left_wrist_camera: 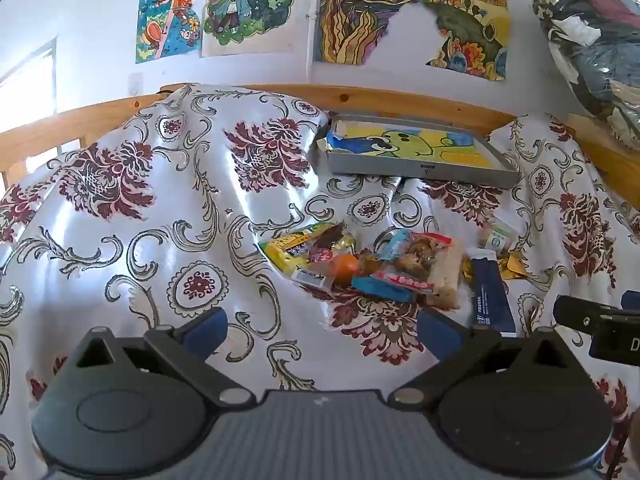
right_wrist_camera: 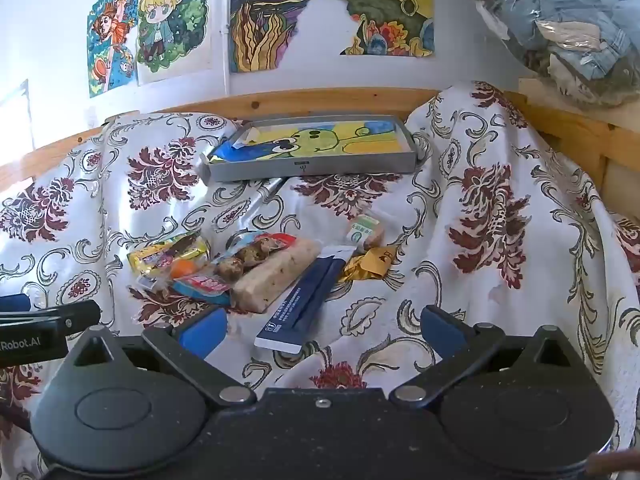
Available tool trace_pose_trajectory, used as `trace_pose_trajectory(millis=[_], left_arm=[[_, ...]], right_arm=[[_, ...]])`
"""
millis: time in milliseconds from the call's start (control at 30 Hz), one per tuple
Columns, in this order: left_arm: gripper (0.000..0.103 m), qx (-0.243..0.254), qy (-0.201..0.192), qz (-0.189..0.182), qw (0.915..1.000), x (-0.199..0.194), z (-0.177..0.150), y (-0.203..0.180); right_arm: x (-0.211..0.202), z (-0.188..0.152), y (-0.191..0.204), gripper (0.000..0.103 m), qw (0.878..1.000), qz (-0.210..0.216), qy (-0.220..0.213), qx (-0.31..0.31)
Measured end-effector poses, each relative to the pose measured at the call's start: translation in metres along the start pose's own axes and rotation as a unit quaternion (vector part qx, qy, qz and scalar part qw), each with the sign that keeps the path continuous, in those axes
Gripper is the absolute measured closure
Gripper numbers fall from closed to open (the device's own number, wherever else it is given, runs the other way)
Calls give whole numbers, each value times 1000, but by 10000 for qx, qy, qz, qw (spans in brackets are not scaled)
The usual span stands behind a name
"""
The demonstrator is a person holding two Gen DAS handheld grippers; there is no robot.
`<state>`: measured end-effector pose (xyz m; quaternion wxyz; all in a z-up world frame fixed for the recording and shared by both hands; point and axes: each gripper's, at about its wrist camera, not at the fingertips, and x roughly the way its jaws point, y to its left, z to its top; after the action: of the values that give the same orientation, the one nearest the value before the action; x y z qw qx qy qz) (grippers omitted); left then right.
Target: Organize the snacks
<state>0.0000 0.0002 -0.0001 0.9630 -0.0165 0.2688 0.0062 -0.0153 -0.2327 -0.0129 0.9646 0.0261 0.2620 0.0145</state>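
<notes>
A heap of wrapped snacks (left_wrist_camera: 372, 264) lies on the floral cloth (left_wrist_camera: 168, 216), with a long dark blue packet (left_wrist_camera: 490, 296) on its right side. In the right wrist view the same snack pile (right_wrist_camera: 240, 268) sits left of centre, the dark blue packet (right_wrist_camera: 308, 300) slanting toward me, a gold wrapper (right_wrist_camera: 370, 262) and a small green-and-white pack (right_wrist_camera: 364, 232) behind it. A grey tray (left_wrist_camera: 420, 166) lined with a cartoon drawing stands beyond the snacks, also seen as the grey tray (right_wrist_camera: 312, 170). My left gripper (left_wrist_camera: 322, 330) is open and empty, short of the pile. My right gripper (right_wrist_camera: 322, 328) is open, its fingers either side of the blue packet's near end.
A wooden rail (left_wrist_camera: 400, 100) runs behind the cloth below a wall hung with colourful drawings (left_wrist_camera: 360, 8). A clear bag of folded clothes (right_wrist_camera: 568, 24) sits on a ledge at the upper right. The cloth rises in folds on both sides.
</notes>
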Motion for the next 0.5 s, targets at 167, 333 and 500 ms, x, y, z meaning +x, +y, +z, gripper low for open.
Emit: trace_pose_trajectory(millis=[167,333,500], left_arm=[[0,-5,0,-8,10000,0,0,0],[0,-11,3,-9,10000,0,0,0],[0,-23,6,5,10000,-2,1,-3]], right_arm=[[0,0,0,1,10000,-3,0,-2],[0,0,0,1,10000,-10,0,-4],[0,-1,0,1,10000,-9,3,-7]])
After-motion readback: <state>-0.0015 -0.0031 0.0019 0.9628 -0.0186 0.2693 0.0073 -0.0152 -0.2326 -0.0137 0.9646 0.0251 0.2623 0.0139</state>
